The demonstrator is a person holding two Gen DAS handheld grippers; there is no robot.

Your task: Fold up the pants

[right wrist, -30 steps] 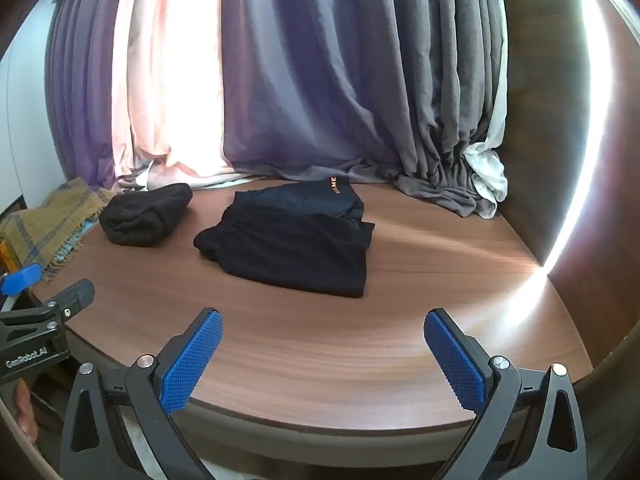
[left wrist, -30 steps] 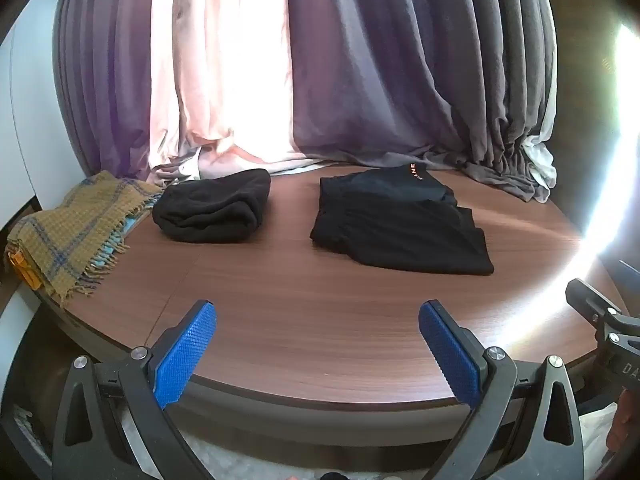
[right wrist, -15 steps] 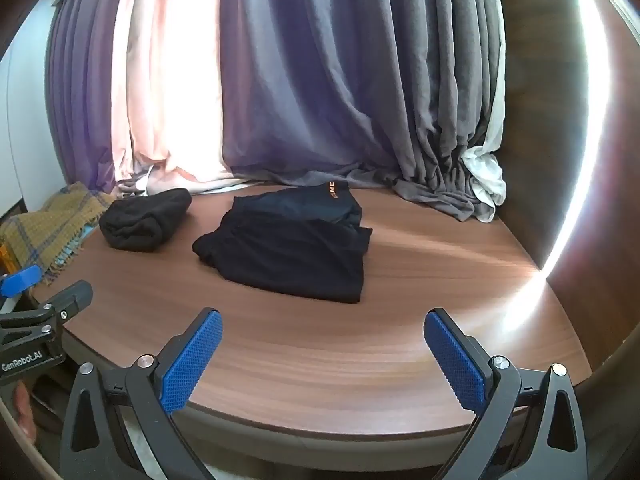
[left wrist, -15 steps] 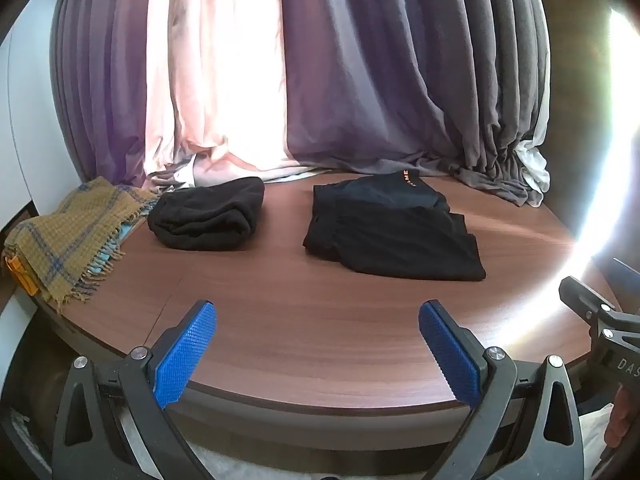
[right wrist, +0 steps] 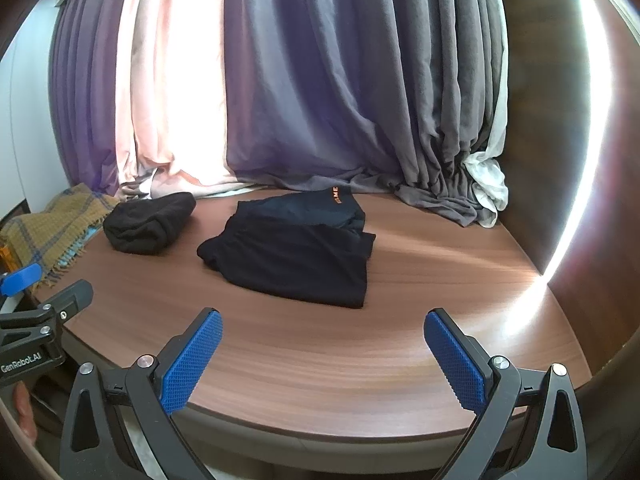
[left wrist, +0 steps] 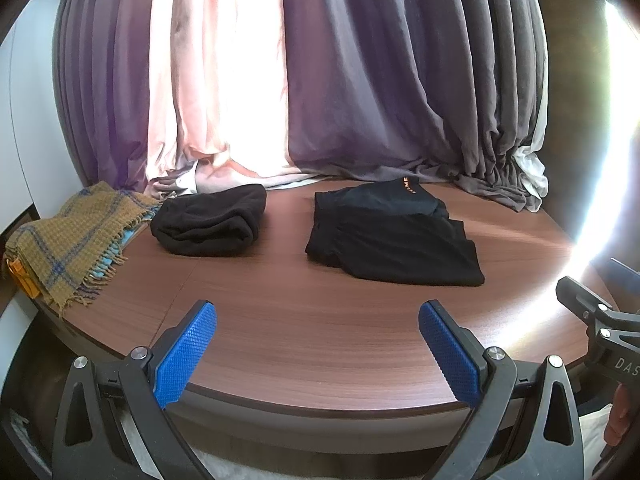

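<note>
Already the black pants (left wrist: pixel 392 236) lie folded mid-counter (left wrist: pixel 320 332), untouched; both grippers — left (left wrist: pixel 318 354), right (right wrist: pixel 326 358) — have drawn slightly back toward the near edge, jaws spread wide and empty, so the fold looks finished.

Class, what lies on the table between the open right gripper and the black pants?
Only bare wood of the table separates the right gripper from the black pants, shown in the right wrist view.

We see a round wooden tabletop (left wrist: pixel 320 336) backed by long purple-grey curtains (right wrist: pixel 320 92), daylight glowing through a pink panel (left wrist: pixel 216 68). At its right edge stands what seems a dark wooden wall (right wrist: pixel 560 128), washed by glare.
</note>
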